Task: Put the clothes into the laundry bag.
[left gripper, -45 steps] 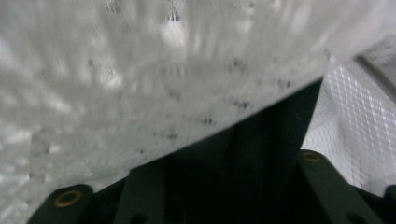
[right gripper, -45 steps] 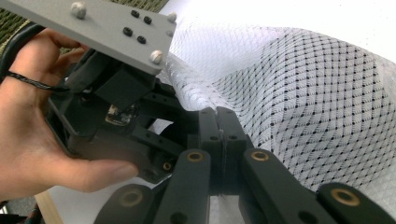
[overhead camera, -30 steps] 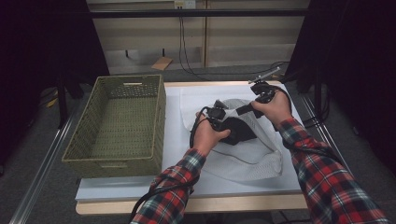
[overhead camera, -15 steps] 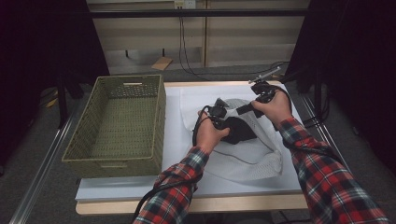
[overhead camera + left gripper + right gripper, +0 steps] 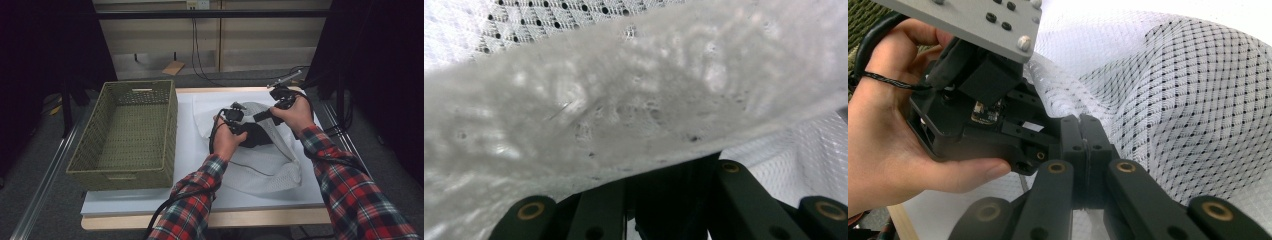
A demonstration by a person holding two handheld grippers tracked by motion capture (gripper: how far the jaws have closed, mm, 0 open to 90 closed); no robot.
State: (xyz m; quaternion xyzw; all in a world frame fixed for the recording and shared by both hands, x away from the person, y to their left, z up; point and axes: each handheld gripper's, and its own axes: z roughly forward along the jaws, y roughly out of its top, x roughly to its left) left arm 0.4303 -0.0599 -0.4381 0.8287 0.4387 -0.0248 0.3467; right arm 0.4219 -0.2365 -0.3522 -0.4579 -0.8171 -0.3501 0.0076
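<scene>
On the desk (image 5: 150,200), to the right of an olive woven basket (image 5: 125,132), lies a white mesh laundry bag (image 5: 272,160) with a dark garment (image 5: 256,136) at its mouth. The right hand-held gripper (image 5: 1087,132) has its jaws pressed together on a fold of the mesh, which rises bunched from between them, close beside the left hand-held gripper (image 5: 235,116). That one's jaws have just been closing, and in its own view a thick band of mesh lies across them, pinched.
</scene>
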